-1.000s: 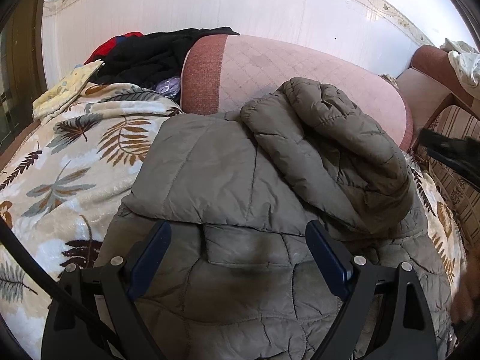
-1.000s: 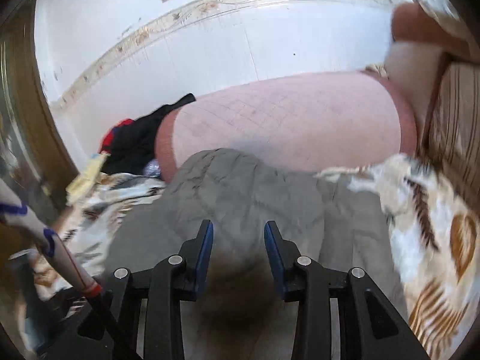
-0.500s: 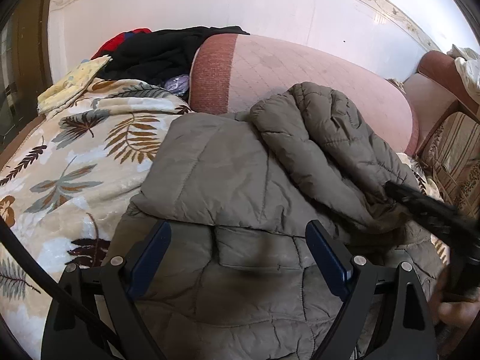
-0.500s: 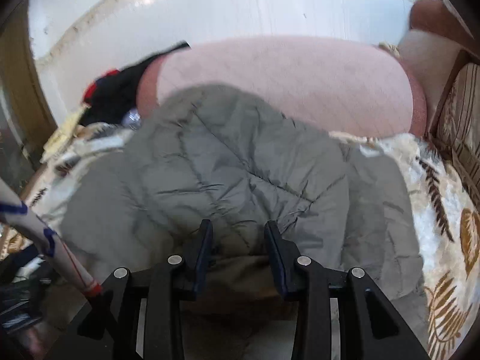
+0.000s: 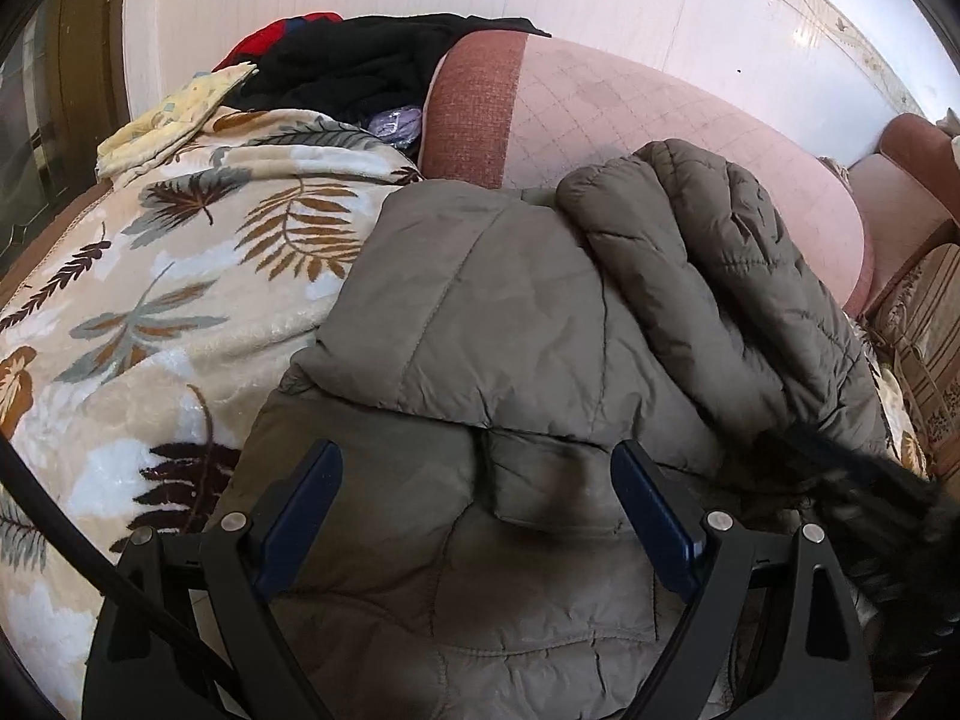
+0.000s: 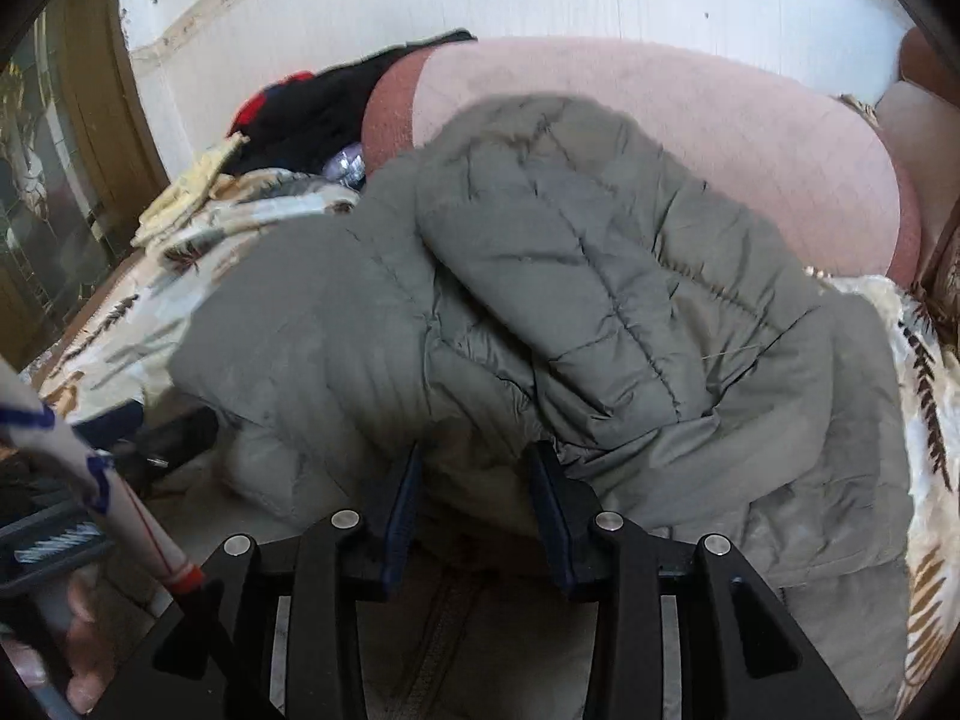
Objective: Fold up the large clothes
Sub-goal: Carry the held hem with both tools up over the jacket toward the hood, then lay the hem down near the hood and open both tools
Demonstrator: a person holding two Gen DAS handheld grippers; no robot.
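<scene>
So the grey-green puffer jacket (image 5: 540, 324) is lying on the leaf-print blanket (image 5: 150, 300) that's covering the sofa seat, bunched up right against the pink sofa backrest (image 5: 630, 120). One quilted sleeve (image 5: 738, 276) is lying folded over the top of the jacket body, running down from the backrest side toward the camera.

The left hand-held gripper (image 5: 477, 504) is sitting low and pretty much level over the near part of the jacket, pointing toward the backrest. Its blue-padded fingers (image 5: 303, 504) are spread wide, with nothing between them except jacket fabric underneath; looks like it's hovering or only lightly resting, can't tell which.

The right hand-held gripper (image 6: 474, 498) is coming in at the near edge of the jacket, also aimed toward the backrest, tilted a bit downward. Its fingers (image 6: 402, 504) are only partly apart, with a narrow gap, and the tips are tucked under the overhanging fold of the jacket. Whether it's actually pinching fabric I can't tell, the tips are in shadow. In the left wrist view it's showing up as a dark blurry shape (image 5: 870, 498) at the right edge of the jacket.

Left of the backrest, a pile of black and red clothes (image 5: 360, 69) is sitting in the corner, with a pale yellow cloth (image 5: 174, 114) beside it.
</scene>
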